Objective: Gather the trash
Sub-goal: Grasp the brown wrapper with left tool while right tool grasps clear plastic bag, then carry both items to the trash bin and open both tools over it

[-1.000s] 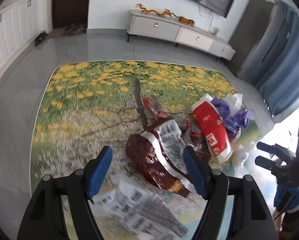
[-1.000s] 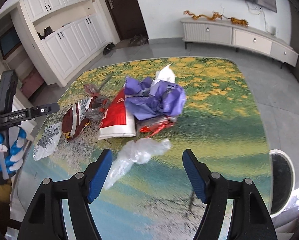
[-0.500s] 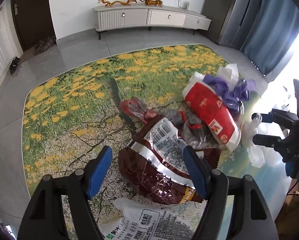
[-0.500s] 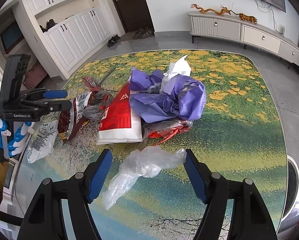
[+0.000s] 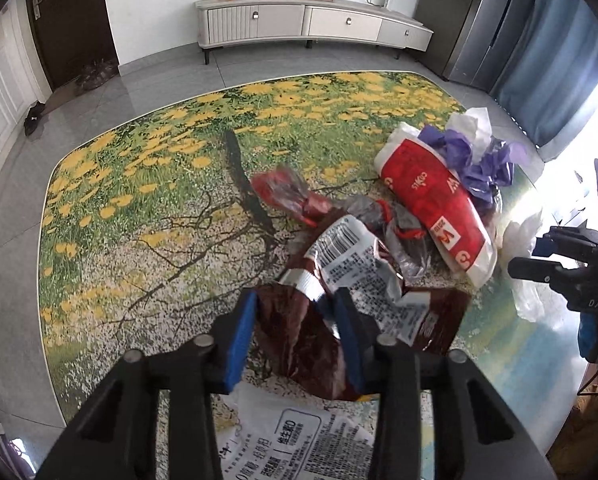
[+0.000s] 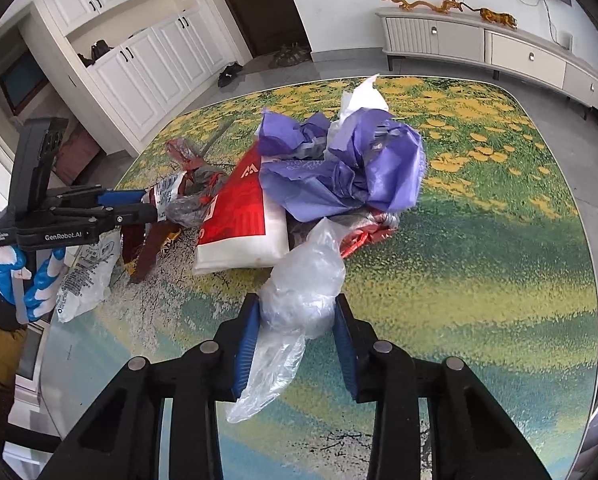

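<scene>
Trash is piled on a table with a flower-meadow print [image 6: 479,280]. My left gripper [image 5: 297,308] has its jaws closing on a dark red snack wrapper [image 5: 299,336], and both blue pads press its crumpled near end. My right gripper [image 6: 295,312] has its jaws closing on a clear plastic bag [image 6: 303,280], which is bunched between the pads and hangs below them. Behind lie a red-and-white bag [image 6: 239,216] and a crumpled purple bag [image 6: 339,168]. A white printed bag [image 5: 295,440] lies under the left gripper.
Small red and grey wrappers [image 5: 287,196] lie by the pile. A blue-and-white gloved hand [image 6: 39,280] holds the left gripper at the table's edge. Beyond the table are a grey tiled floor, a low TV cabinet [image 5: 311,24], white cupboards [image 6: 139,68] and blue curtains [image 5: 555,64].
Both grippers came down and their jaws narrowed from wide open. The left now pinches the dark red wrapper; the right has taken hold of the clear bag, which has lifted and bunched.
</scene>
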A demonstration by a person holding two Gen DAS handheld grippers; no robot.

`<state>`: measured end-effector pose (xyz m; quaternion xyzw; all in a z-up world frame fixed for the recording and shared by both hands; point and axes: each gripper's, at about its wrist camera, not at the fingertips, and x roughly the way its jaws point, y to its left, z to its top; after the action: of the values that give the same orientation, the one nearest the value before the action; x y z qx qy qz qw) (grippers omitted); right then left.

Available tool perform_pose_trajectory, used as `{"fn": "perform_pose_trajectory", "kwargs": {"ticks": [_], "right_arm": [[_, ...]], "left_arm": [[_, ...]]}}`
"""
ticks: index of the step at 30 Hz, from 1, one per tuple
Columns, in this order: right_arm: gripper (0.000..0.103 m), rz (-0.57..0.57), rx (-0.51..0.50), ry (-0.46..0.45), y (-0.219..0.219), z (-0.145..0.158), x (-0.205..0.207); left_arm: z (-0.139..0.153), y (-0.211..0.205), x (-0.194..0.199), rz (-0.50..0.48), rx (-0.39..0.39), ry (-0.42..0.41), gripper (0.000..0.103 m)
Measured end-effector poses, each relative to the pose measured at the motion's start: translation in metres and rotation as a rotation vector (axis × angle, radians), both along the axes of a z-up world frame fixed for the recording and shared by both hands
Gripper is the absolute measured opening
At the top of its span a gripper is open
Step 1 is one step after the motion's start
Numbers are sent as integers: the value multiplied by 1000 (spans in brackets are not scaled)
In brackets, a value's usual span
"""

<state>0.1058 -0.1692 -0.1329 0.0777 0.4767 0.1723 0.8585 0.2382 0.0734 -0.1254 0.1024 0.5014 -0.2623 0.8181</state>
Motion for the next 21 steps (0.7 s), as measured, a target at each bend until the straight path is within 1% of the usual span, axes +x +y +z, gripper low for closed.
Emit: {"fn": "perform_pose_trajectory", "kwargs": {"ticks": [3, 6, 15, 21], "right_arm": [[33, 6, 5, 0, 1, 0, -5], [32, 13, 9, -5, 1, 2, -11], [32, 9, 28, -53, -8, 20, -33], [32, -3, 45, -102, -18, 36, -52]], "left_arm": [[3, 1, -3, 13, -1, -6, 22], [9, 3, -8, 37, -13, -19, 19], [44, 9, -31, 119, -79, -70, 17], [73, 11, -51, 171, -142, -106, 17]]}}
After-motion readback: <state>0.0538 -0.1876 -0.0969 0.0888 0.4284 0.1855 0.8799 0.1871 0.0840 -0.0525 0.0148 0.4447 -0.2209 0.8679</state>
